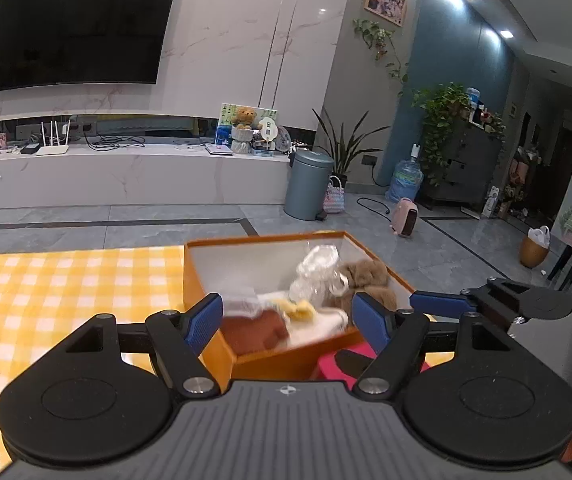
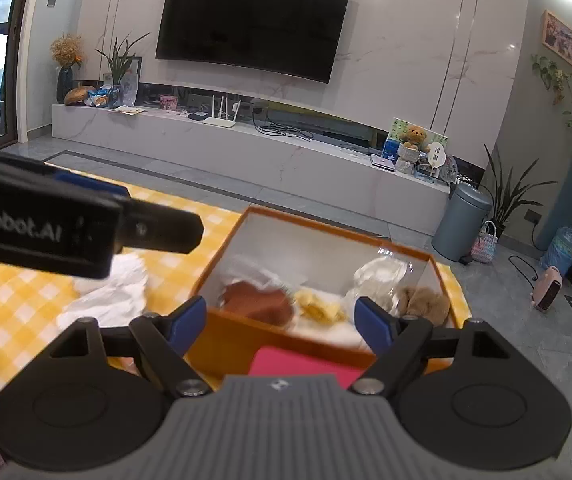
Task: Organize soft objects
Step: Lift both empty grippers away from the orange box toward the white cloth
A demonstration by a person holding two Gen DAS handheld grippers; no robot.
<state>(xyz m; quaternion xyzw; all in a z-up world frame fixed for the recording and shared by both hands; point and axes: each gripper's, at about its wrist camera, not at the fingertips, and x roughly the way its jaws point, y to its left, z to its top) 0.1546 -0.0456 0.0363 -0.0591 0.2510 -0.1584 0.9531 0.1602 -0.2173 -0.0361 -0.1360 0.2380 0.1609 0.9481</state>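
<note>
An orange box (image 1: 206, 276) (image 2: 226, 248) stands on the yellow checked tablecloth (image 1: 46, 288). It holds a brown soft item (image 1: 258, 330) (image 2: 258, 304), a yellow one (image 1: 300, 310) (image 2: 320, 306), a clear plastic-wrapped one (image 1: 314, 276) (image 2: 378, 276) and a fluffy brown plush (image 1: 368, 276) (image 2: 422, 300). My left gripper (image 1: 292, 322) is open and empty over the box's near edge. My right gripper (image 2: 282, 324) is open and empty over the near wall. A pink item (image 2: 302, 366) (image 1: 334, 364) lies in front of the box. A crumpled white cloth (image 2: 114, 292) lies left of the box.
The right gripper's fingers (image 1: 438, 305) show at the right of the left wrist view. The left gripper's body (image 2: 46, 224) crosses the left of the right wrist view. Beyond the table are a TV cabinet (image 2: 246, 148), a grey bin (image 1: 310, 184) and a grey floor.
</note>
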